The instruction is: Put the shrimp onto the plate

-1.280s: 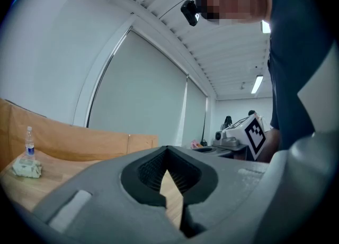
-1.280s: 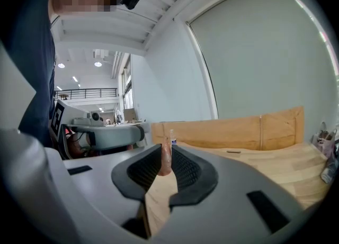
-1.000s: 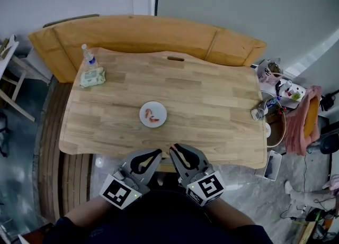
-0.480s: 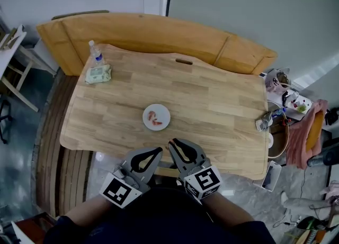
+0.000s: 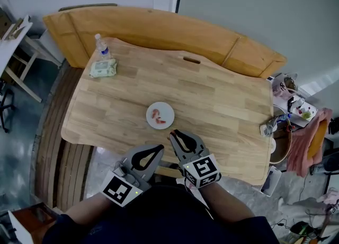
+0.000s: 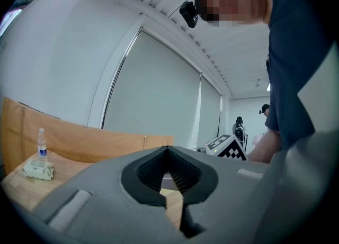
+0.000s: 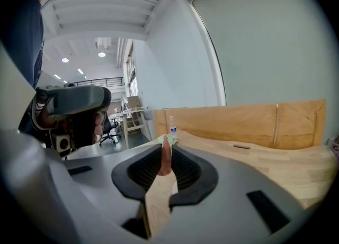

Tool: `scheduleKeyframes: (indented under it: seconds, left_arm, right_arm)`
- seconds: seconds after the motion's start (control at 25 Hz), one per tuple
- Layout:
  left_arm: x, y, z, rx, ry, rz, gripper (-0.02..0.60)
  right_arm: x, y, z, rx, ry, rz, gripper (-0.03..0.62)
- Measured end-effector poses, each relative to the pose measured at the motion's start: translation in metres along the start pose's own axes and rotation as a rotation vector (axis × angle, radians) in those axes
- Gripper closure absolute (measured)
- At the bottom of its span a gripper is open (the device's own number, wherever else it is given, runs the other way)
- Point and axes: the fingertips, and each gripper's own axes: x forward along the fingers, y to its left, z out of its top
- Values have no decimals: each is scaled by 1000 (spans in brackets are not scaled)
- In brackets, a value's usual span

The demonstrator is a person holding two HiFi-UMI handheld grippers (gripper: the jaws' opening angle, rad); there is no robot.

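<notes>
Pale wooden table across the middle of the head view, long side running left to right. Behind it, along the upper part of the frame, a tan bench back curving round the far edge. At the bottom centre, dark-sleeved arms reaching up into the frame, one gripper in each hand, marker cubes facing the camera. Right gripper over the table's near edge at lower centre, tips just below the lower right rim of the plate in the frame; jaws clamped on a slim pink shrimp, standing upright between the ribbed pads in the right gripper view. Left gripper just to its left and lower in the frame, off the table's near edge; jaws pressed together at the tips in the left gripper view, nothing between them. Small white round plate a little left of the table's centre, with two red shrimp lying on it. At the table's upper left corner, a green wipes packet, and touching or just beside it, towards the corner, a clear water bottle standing upright.
</notes>
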Motion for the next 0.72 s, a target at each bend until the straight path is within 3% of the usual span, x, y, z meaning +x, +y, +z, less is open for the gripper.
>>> scheduleKeyframes:
  seconds: [0.72]
  left_arm:
    - [2, 20, -1, -16, 0, 64, 577]
  right_arm:
    - [72, -42, -63, -24, 191, 6, 528]
